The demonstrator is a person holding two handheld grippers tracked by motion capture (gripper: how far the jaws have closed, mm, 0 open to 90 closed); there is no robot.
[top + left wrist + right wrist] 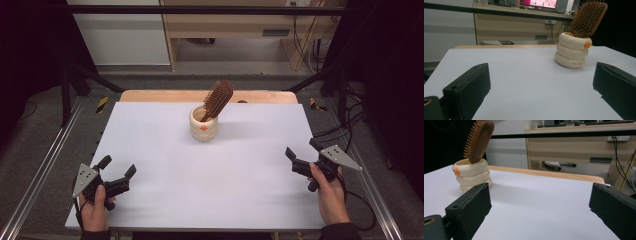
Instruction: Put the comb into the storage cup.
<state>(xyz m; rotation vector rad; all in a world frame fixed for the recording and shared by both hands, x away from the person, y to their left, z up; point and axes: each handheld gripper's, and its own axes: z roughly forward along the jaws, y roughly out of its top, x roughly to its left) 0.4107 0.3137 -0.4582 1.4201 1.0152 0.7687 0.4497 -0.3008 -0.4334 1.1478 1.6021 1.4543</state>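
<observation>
Hairbrush (218,98) stands in cup (203,126) near the table's (165,200) far edge.
I see both grippers, left (118,172) and right (299,156), spread wide, holding nothing; the brush leans toward the right one.

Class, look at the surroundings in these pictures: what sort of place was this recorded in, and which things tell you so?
Probably a lab or office workroom: a metal frame surrounds the white table, a wooden desk has trailing cables, and a lit monitor sits on it.

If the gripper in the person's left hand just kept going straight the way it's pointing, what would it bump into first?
Probably nothing soon. The left gripper aims over bare table; the cream holder with the hairbrush sits right of centre, so it would perhaps pass beside it, though depth is unclear.
</observation>
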